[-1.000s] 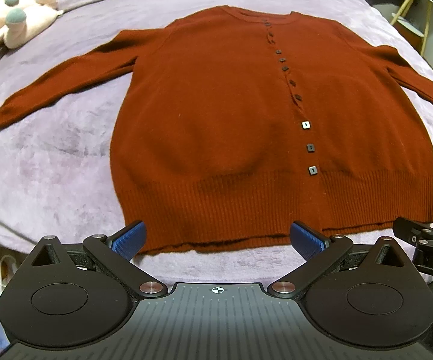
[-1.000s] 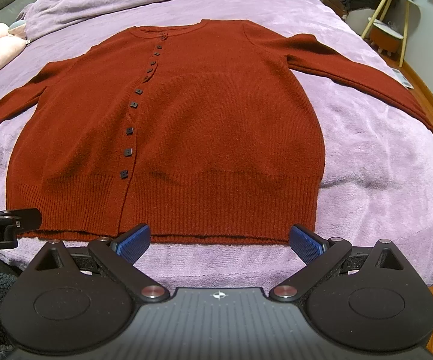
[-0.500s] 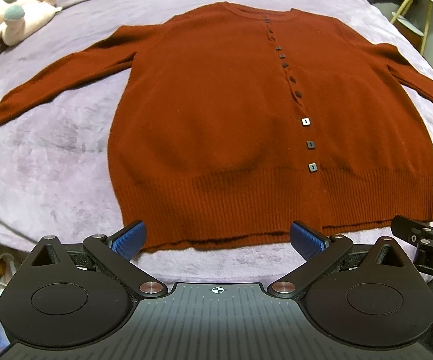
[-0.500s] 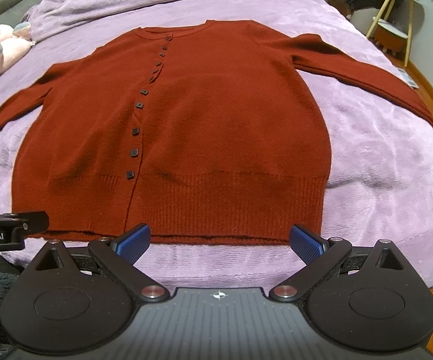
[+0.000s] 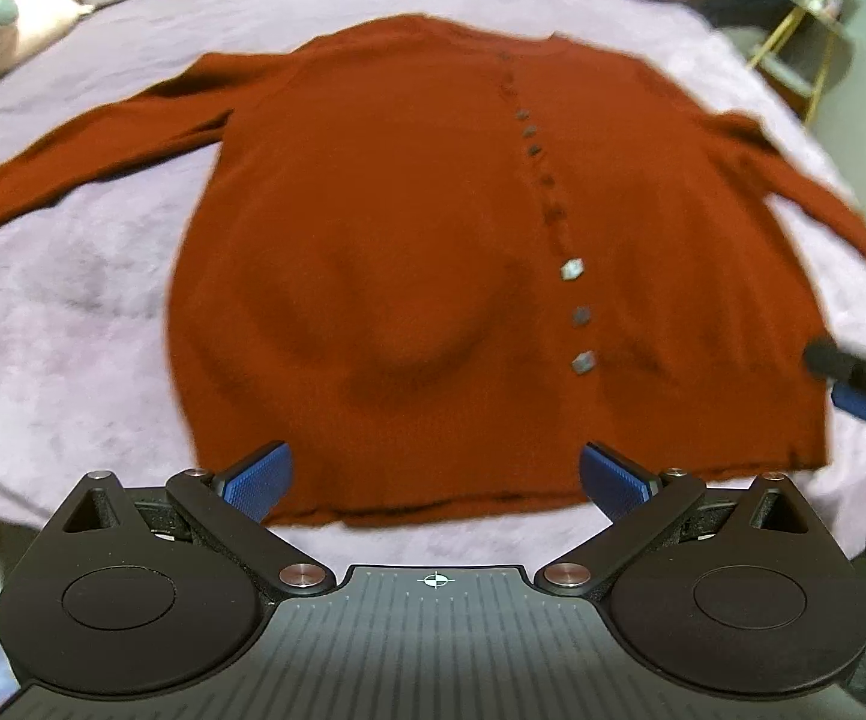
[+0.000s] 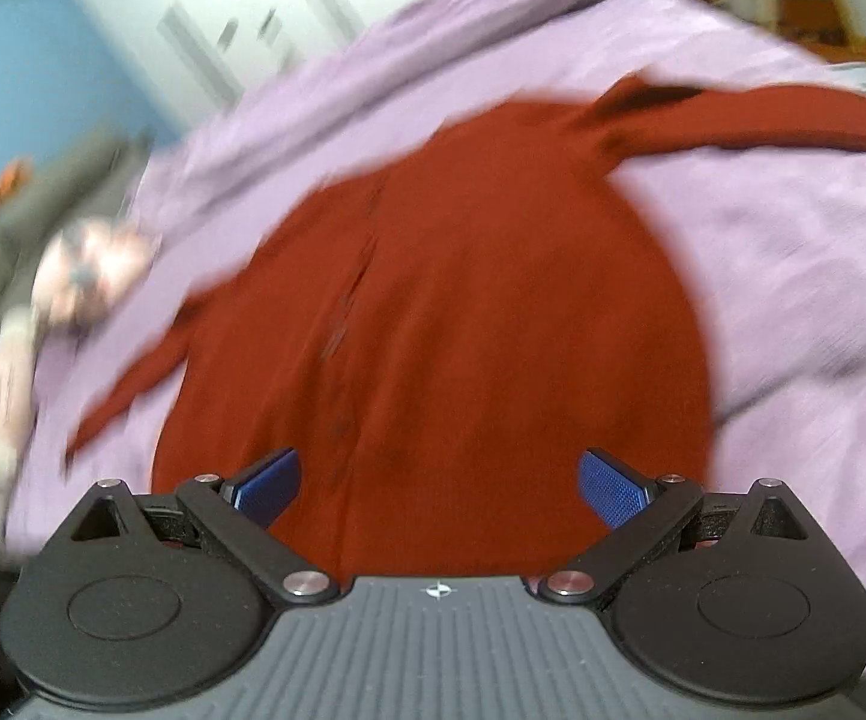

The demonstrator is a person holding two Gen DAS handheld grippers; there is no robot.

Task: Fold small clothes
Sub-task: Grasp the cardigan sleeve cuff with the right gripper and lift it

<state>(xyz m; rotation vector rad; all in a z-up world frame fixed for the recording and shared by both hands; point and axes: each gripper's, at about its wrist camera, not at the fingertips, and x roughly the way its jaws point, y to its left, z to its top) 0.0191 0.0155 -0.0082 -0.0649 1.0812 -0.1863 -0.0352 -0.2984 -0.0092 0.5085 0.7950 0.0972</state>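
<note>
A rust-red buttoned cardigan (image 5: 408,252) lies flat on the purple bed cover (image 5: 72,300), sleeves spread to both sides. My left gripper (image 5: 433,477) is open and empty, just above the cardigan's hem. My right gripper (image 6: 439,480) is open and empty, over the cardigan's (image 6: 463,324) lower body; that view is tilted and blurred. One blue fingertip of the right gripper (image 5: 865,405) shows at the right edge of the left wrist view, above the hem's right corner.
A pink plush toy (image 5: 6,18) lies at the bed's far left; it also shows in the right wrist view (image 6: 78,276). A small yellow-legged side table (image 5: 805,30) stands beyond the bed's right side. The bed's front edge runs just below the hem.
Both grippers have moved forward over the cardigan. The right gripper has moved farther, past the hem, and tilted; its view is now blurred. Both stay open.
</note>
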